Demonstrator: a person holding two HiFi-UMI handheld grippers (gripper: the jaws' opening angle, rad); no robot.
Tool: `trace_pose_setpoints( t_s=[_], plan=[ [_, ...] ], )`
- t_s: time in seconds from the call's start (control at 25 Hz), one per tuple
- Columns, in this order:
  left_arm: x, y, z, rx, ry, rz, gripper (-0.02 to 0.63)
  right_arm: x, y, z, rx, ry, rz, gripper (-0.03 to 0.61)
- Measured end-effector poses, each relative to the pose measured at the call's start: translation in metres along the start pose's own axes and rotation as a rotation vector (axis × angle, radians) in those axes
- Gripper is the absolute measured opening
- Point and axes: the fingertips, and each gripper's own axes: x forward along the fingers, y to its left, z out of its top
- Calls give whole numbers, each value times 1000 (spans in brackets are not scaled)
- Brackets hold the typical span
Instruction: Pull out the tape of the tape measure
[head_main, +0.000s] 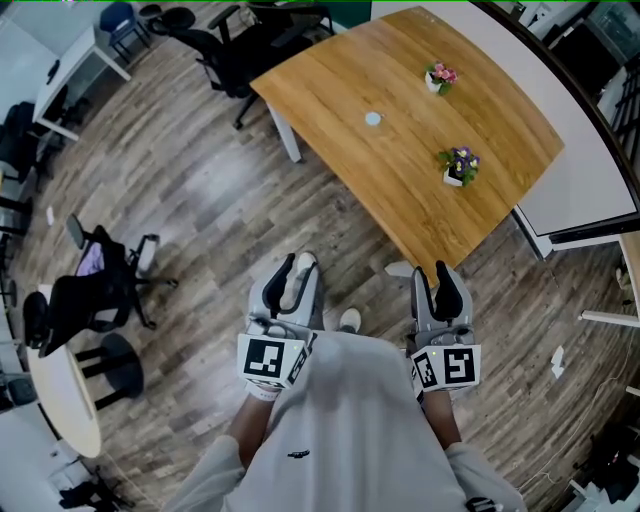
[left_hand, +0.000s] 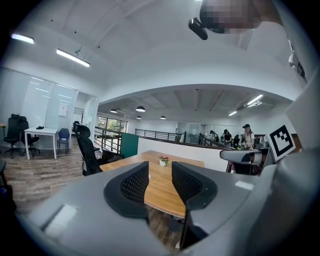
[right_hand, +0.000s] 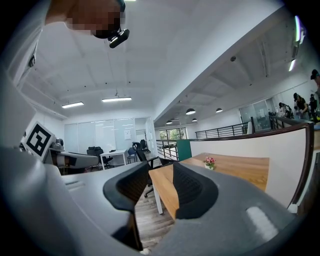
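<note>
Approach step: left gripper (head_main: 298, 266), right gripper (head_main: 431, 273) hung short of table (head_main: 400, 190), jaws apart, empty. Next: reach round object (head_main: 372, 118) on table, possibly tape measure.

An open-plan office

A large wooden meeting table (head_main: 400, 170) bearing small flower pots (head_main: 458, 165) is set on a wood-plank floor (head_main: 180, 190), with black swivel chairs (head_main: 235, 50) drawn up at its far end. A white desk (left_hand: 42, 131), glazed wall panels (left_hand: 47, 107), strip ceiling lights (left_hand: 72, 57) and a metal railing (left_hand: 155, 133) are shown in the left gripper view.
</note>
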Motion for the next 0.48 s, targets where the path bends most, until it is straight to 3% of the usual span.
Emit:
trace_pose_setpoints(
  t_s=[0.48],
  plan=[
    [68, 57, 26, -14, -10, -71, 140, 87, -4, 26, 2, -23, -68, 149]
  ],
)
